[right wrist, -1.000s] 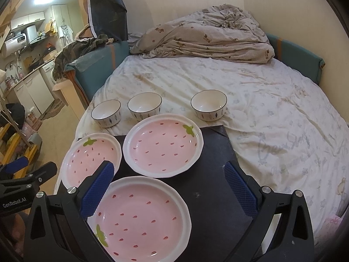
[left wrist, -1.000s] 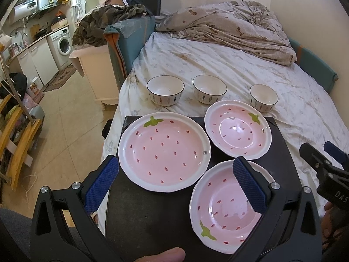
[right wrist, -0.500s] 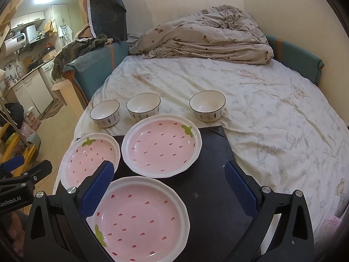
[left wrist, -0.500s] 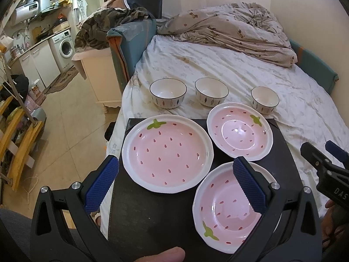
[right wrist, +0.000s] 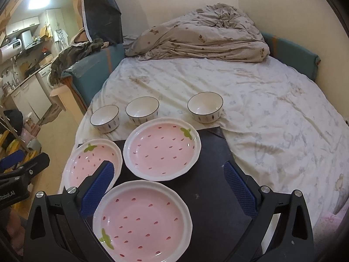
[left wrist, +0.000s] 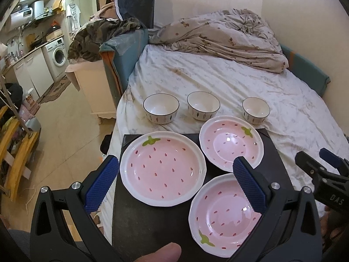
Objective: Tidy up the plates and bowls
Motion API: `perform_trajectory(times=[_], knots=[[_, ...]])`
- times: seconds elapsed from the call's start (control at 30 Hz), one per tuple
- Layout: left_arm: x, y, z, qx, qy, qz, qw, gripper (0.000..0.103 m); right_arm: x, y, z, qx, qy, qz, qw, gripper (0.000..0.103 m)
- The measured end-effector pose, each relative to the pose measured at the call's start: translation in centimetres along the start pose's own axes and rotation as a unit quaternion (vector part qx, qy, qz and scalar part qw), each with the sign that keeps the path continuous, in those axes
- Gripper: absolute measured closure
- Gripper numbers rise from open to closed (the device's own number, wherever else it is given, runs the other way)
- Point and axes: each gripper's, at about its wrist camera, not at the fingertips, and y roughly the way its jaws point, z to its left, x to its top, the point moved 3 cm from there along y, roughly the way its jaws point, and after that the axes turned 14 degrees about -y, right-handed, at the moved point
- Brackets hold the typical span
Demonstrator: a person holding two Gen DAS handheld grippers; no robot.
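Three pink strawberry plates lie on a black board (left wrist: 152,224): a left plate (left wrist: 162,168), a far right plate (left wrist: 229,142) and a near right plate (left wrist: 222,214). Three white bowls stand behind on the bed: left bowl (left wrist: 161,108), middle bowl (left wrist: 203,105), right bowl (left wrist: 255,109). My left gripper (left wrist: 174,181) is open and empty above the left plate. My right gripper (right wrist: 168,187) is open and empty above the near plate (right wrist: 142,218); it also shows the far plate (right wrist: 161,148), the left plate (right wrist: 93,161) and the bowls (right wrist: 205,107).
The bed sheet (right wrist: 272,109) stretches right and behind. A crumpled duvet (left wrist: 218,35) lies at the bed's far end. A teal bed frame (left wrist: 122,50) with clothes stands at the left. The floor and a washing machine (left wrist: 57,54) are far left.
Both grippers have drawn back slightly and risen; the plates and bowls sit a little farther in view. Nothing was grasped or moved.
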Motion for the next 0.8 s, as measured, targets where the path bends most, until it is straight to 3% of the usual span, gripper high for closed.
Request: perform_trajectory(times=[0.27,0.53,0.8], knots=[[1.6,-0.1,0.9,-0.011,-0.03,0.021,0.9993,0.0,1.3,-1.4,0.7,0.018,-0.002,0.004,1.0,0.0],[4.9,0.9,2.2,0.006,-0.024,0.039,0.9989,0.0,3.6,-1.9,2.4,0.024,-0.013,0.007,1.0,0.0],[7.4,3.7,5.5,0.019,-0.054,0.07,0.9959,0.0,6.4,0.3,5.2,0.047,-0.018,0.022,0.998,0.0]])
